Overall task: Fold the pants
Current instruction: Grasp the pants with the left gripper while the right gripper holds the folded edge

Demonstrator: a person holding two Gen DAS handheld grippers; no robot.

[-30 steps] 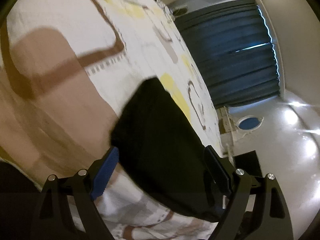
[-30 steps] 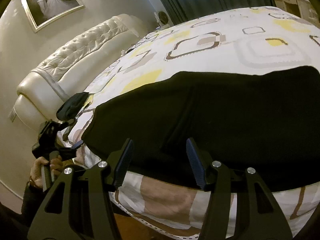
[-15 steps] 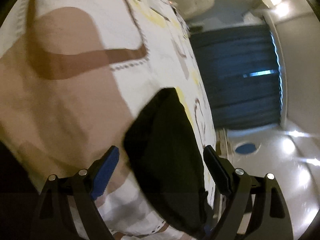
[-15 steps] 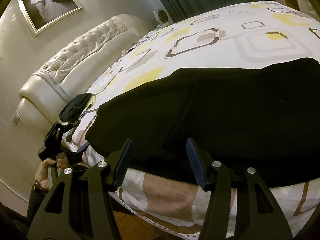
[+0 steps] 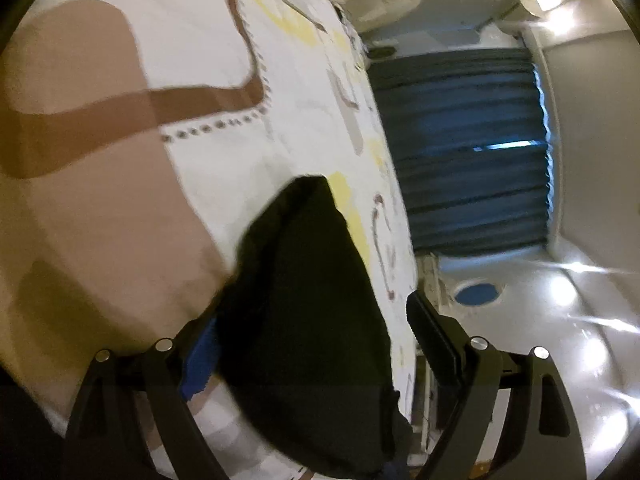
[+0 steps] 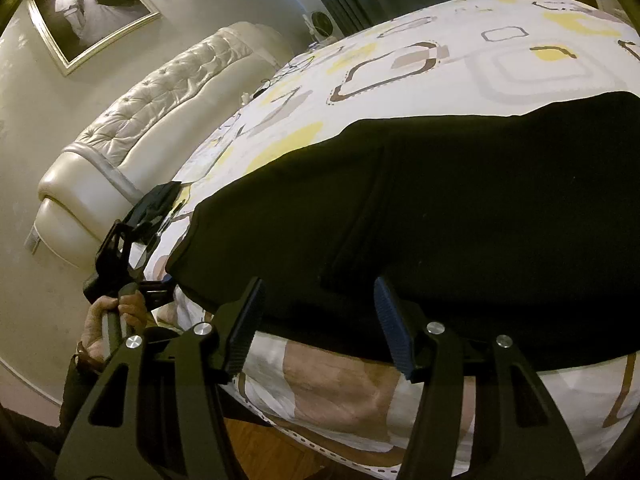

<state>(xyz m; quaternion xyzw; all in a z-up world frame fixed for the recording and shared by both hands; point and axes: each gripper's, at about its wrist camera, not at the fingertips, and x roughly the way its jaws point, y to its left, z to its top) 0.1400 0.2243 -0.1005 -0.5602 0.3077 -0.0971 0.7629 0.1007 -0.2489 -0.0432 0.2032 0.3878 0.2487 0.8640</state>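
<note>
I am looking along both grippers at a bed with a patterned bedspread (image 6: 460, 68), white with yellow and brown squares. The black pants (image 6: 460, 208) are lying flat across the near part of the bedspread, running from the left edge of the bed off toward the right of the right wrist view, close to the near edge of the mattress.

My right gripper (image 6: 318, 322) is hovering at that near edge with its 2 fingers spread apart. The dark hem of the pants is lying just past the fingertips, and nothing is sitting between the pads; I am seeing bedspread and pants through the gap.

My left gripper (image 5: 312, 340) is at the end of the pants (image 5: 304, 300). Its 2 fingers are wide apart, and the dark cloth is filling the space between them, covering part of the blue pad (image 5: 198, 360) on one side. I cannot tell whether the cloth is touching the other finger. In the right wrist view I am seeing the same left gripper (image 6: 160, 284) at the left corner of the pants, with the hand (image 6: 108, 320) wrapped around its handle.

Behind the bed, a tufted cream headboard (image 6: 160, 104) is standing against the wall under a framed picture (image 6: 90, 6), and dark blue curtains (image 5: 460, 148) are hanging beyond the far side.
</note>
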